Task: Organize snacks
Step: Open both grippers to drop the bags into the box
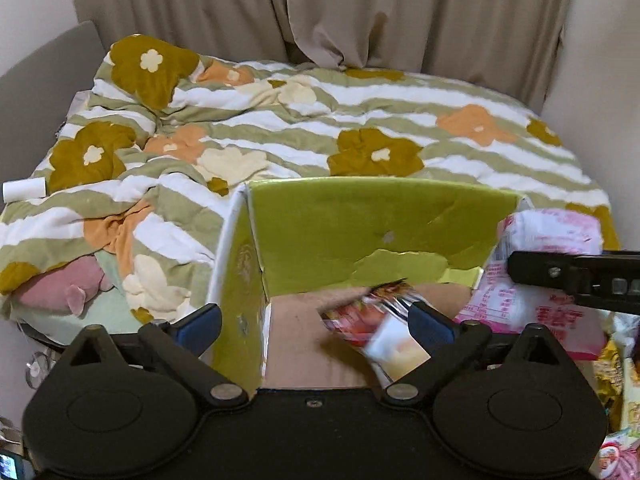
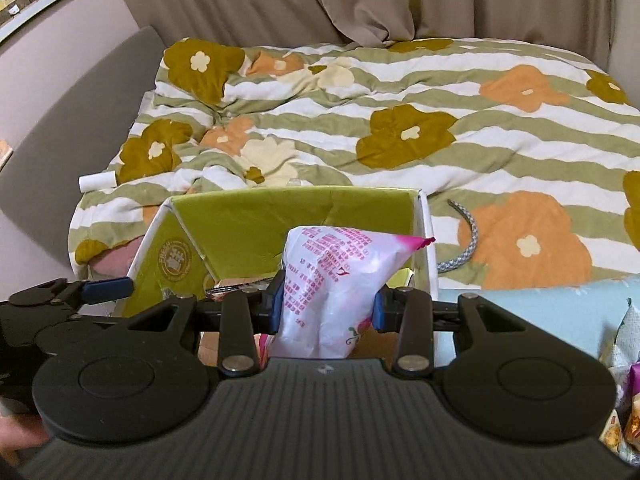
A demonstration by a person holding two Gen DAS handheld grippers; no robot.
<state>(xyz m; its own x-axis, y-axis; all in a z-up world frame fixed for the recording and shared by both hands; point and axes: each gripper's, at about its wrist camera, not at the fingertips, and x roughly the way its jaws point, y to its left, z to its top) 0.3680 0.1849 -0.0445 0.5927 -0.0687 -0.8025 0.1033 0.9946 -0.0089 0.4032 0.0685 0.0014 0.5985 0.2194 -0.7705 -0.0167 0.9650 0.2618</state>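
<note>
The right gripper (image 2: 326,304) pinches the pink-printed bag (image 2: 332,276) above the green box (image 2: 248,216), ready to drop in, while the left gripper (image 1: 316,324), spread wide, seemingly releases a blurred packet (image 1: 372,320) inside.

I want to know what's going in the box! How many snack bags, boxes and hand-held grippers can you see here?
Snack bags over the box: 2, the pink-and-white bag and the small red packet
Green box: 1
Hand-held grippers: 2, left and right
Total: 5
</note>
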